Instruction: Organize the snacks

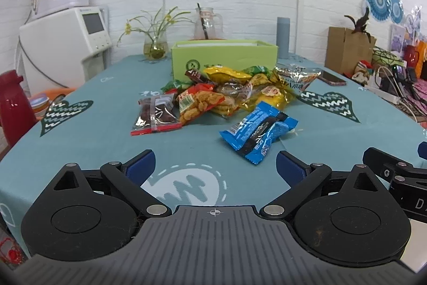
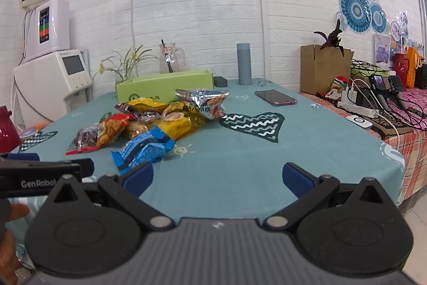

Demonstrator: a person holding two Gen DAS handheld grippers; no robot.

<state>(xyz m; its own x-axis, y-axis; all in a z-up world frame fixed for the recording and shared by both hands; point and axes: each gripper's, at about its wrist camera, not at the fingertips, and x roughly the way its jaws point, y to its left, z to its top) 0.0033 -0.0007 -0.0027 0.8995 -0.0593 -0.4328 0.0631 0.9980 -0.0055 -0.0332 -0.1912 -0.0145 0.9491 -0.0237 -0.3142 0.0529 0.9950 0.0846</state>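
Note:
A heap of snack packets (image 1: 234, 90) (image 2: 160, 116) lies mid-table on the teal cloth, just in front of an open green box (image 1: 224, 55) (image 2: 165, 88). A blue packet (image 1: 259, 131) (image 2: 145, 148) lies apart, nearest to me. A clear packet of dark snacks (image 1: 157, 115) (image 2: 84, 138) marks the heap's left edge, a silver packet (image 1: 296, 78) (image 2: 205, 102) its right. My left gripper (image 1: 215, 168) hovers open over the near cloth, nothing between its fingers. My right gripper (image 2: 217, 176) is open too and empty, right of the blue packet.
A phone (image 1: 332, 78) (image 2: 275, 97), grey cylinder (image 1: 283, 38) (image 2: 244, 63), glass jug (image 1: 206, 23) and flower vase (image 1: 156, 44) stand behind the heap. White appliances (image 1: 64, 39) left. A cluttered side table with cables (image 2: 379, 103) lies right. A red jug (image 1: 13, 103) stands left.

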